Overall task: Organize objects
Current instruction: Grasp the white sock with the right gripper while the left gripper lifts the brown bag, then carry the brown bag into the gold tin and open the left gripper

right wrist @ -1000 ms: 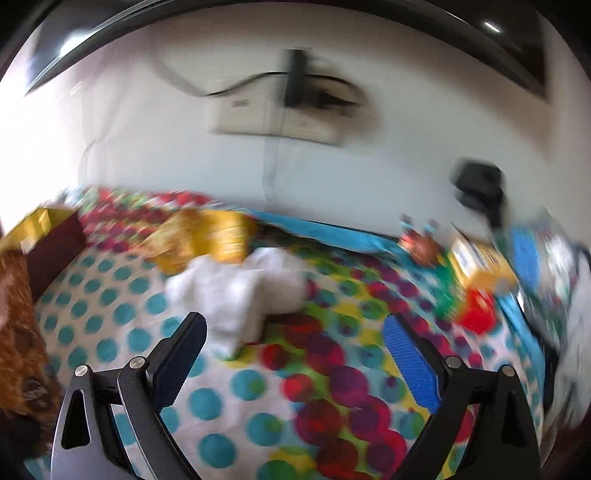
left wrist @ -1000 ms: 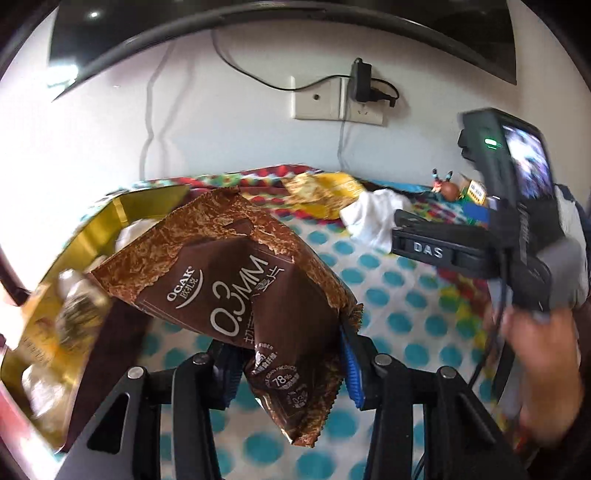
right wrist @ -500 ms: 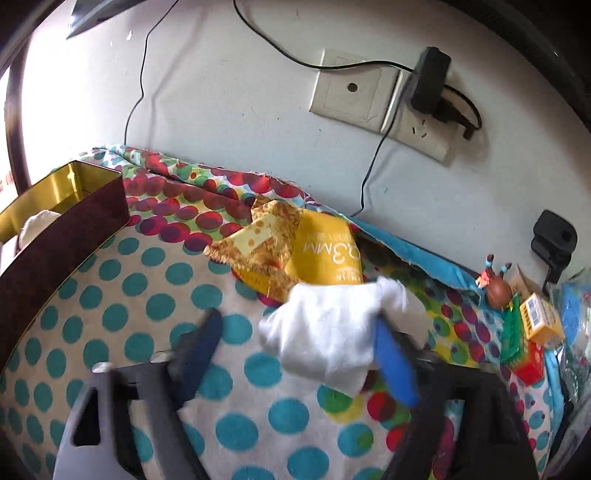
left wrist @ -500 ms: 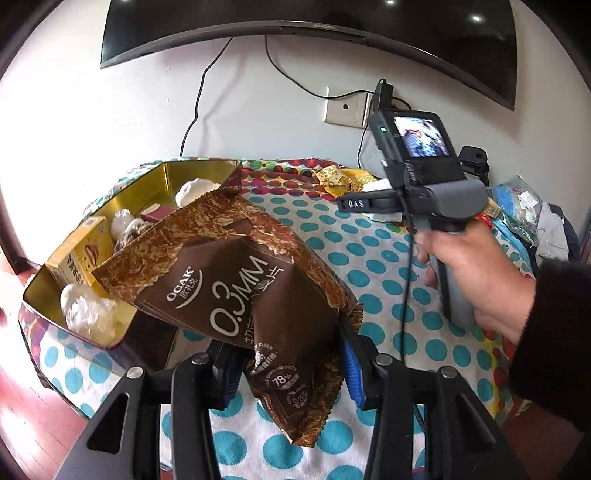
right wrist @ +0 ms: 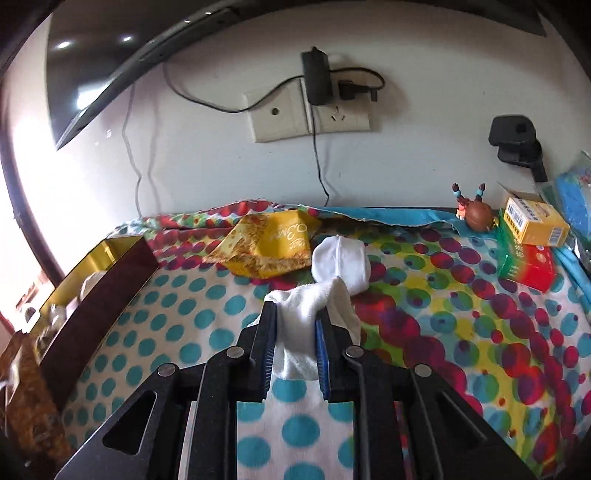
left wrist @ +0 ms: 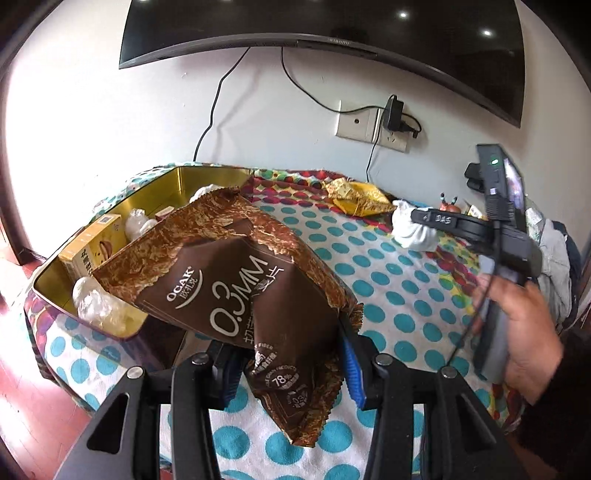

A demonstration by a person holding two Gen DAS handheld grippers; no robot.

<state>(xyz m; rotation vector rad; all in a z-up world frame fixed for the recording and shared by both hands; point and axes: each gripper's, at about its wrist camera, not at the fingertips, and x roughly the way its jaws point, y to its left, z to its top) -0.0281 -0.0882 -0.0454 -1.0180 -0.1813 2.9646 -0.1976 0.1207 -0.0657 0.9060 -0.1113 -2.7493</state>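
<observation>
— So, what do we have in the left gripper [left wrist: 291, 363]?

— We're clamped on the brown bag [left wrist: 236, 291], the one reading "0.3MM". Our blue pads [left wrist: 352, 373] press its lower half from both sides, and its crinkled top fans out above the fingers.

— Where does it hang?

— Over the dotted cloth [left wrist: 388, 284], just beside the tin [left wrist: 162, 192]. The bag's upper left corner overlaps the tin's near edge in our left view; we cannot tell whether they touch.

— What lies in the tin?

— A yellow carton [left wrist: 92, 247] at the left side, and some clear-wrapped lumps [left wrist: 96, 304] at the near corner. More pale things sit farther back, too small for us to name.

— And the right gripper [right wrist: 295, 354]?

— Narrow, pinching the sock [right wrist: 325, 295]. Our pads grip one bunched end, while the rounded end rests on the cloth ahead of the fingers. In the left view the same sock [left wrist: 413, 229] shows under the right tool, with our right hand [left wrist: 524, 332] around the handle.

— Anything near the sock?

— A yellow bag [right wrist: 273, 243] lies just behind it, by the wall, touching or nearly so. Well off to the right stand a small crab toy [right wrist: 476, 214] and stacked boxes [right wrist: 528, 240]. A TV [left wrist: 332, 33] hangs on the wall above, with a socket [right wrist: 310, 114] below it.
</observation>
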